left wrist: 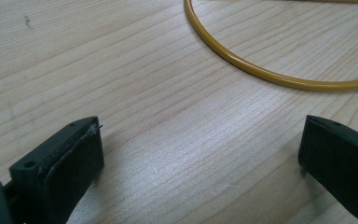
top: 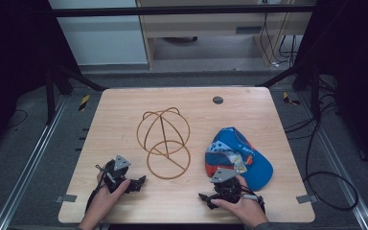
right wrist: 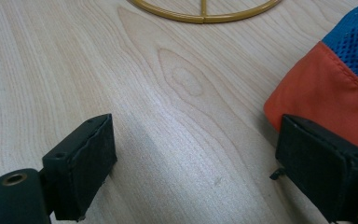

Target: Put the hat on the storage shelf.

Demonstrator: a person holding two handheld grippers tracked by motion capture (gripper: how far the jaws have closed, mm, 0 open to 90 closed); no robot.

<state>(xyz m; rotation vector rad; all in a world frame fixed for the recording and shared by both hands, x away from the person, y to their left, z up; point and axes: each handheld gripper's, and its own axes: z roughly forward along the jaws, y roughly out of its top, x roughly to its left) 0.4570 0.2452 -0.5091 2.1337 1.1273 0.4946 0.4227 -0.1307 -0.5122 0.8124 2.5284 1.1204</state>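
A golden wire frame [top: 163, 139], made of rings and hoops, stands at the table's middle. Its base ring [left wrist: 261, 72] curves across the top of the left gripper view, and the ring [right wrist: 205, 18] also crosses the top of the right gripper view. A blue and orange cap [top: 240, 158] lies to the right of the frame. My left gripper [top: 142, 180] rests near the front left, open over bare wood [left wrist: 200, 135]. My right gripper [top: 204, 198] sits at the front right, open [right wrist: 198, 133]. Its right jaw is close beside the cap's orange panel [right wrist: 319, 91].
The light wooden table [top: 124, 110] has a black round plug [top: 217, 100] near its far edge. Grey tape tabs [top: 66, 198] mark the front corners. Cables [top: 330, 187] lie on the floor to the right. Dark frames stand around the table.
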